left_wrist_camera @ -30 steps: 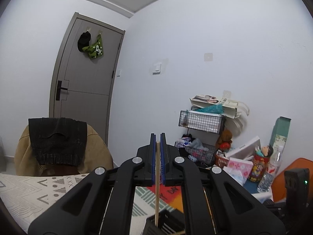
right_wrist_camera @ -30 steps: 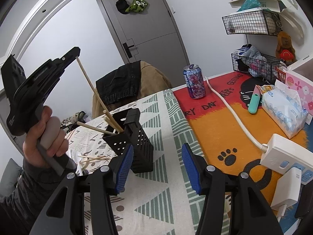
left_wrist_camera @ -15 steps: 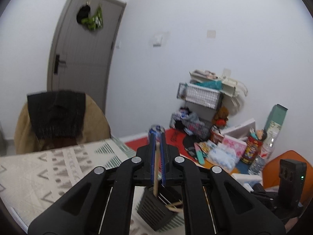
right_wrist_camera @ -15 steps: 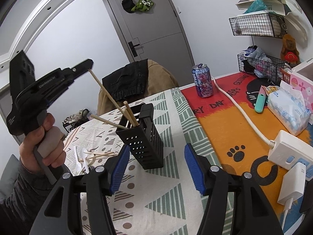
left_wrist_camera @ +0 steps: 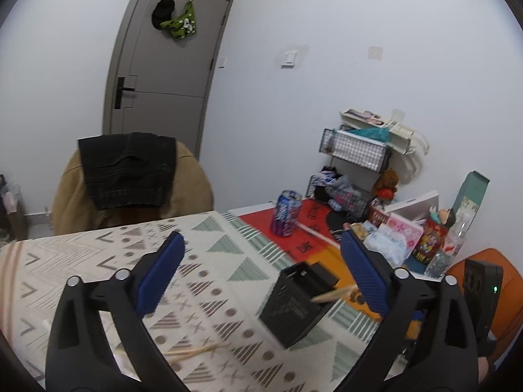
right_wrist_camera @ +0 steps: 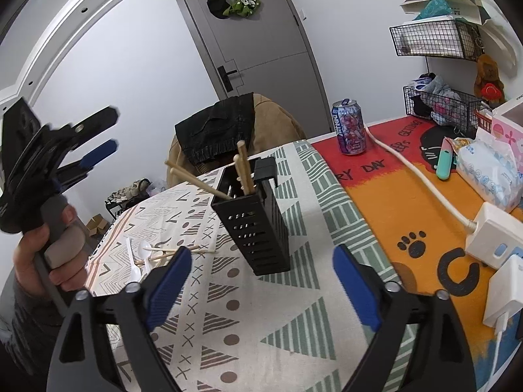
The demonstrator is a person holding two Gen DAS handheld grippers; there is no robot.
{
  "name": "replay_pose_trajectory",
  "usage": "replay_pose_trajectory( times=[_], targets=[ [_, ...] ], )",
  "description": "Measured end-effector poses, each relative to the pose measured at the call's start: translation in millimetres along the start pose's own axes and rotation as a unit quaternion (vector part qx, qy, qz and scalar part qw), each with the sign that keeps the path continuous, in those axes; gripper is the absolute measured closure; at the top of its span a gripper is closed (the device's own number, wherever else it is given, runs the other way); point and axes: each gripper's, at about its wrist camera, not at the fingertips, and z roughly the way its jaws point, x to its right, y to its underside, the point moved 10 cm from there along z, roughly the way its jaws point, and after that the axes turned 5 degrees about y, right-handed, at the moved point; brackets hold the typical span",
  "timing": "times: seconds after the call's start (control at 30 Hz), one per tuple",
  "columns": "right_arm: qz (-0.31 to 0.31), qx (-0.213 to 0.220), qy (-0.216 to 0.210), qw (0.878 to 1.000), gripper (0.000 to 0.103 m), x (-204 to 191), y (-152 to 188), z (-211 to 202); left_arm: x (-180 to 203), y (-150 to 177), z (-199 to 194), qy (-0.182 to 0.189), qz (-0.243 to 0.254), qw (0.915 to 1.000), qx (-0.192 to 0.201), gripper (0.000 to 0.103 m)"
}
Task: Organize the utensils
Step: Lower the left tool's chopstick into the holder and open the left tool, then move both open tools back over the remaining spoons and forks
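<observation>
A black perforated utensil holder (right_wrist_camera: 255,225) stands on the patterned tablecloth and holds several wooden chopsticks (right_wrist_camera: 243,168). It also shows in the left wrist view (left_wrist_camera: 295,303). My left gripper (left_wrist_camera: 261,274) is open and empty, raised to the left of the holder; it shows in the right wrist view (right_wrist_camera: 98,134). My right gripper (right_wrist_camera: 261,281) is open and empty, in front of the holder. Loose chopsticks (right_wrist_camera: 176,251) and white plastic spoons (right_wrist_camera: 137,258) lie on the cloth left of the holder.
A soda can (right_wrist_camera: 349,127), a white cable and power strip (right_wrist_camera: 490,232), and a tissue pack (right_wrist_camera: 487,170) sit on the orange mat at right. A chair with draped clothes (right_wrist_camera: 228,127) stands behind the table. Wire baskets (right_wrist_camera: 438,36) hang on the wall.
My left gripper opened and let go of the chopstick, which now stands in the holder. The left gripper tilted down and pulled away. My right gripper opened a little wider.
</observation>
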Motion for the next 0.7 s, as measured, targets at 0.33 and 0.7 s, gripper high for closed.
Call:
replay_pose_trajectory(
  times=[0.33,0.7],
  targets=[
    [-0.024,-0.012,-0.021,0.999,0.008,-36,14,10,-63,9,-53,-0.050,-0.049,0.9973,-0.023,0.006],
    [-0.064,-0.045,-0.054,0.995,0.024,-82,34,28,-136,48,-93,-0.093,-0.141,0.9850,-0.035,0.006]
  ],
)
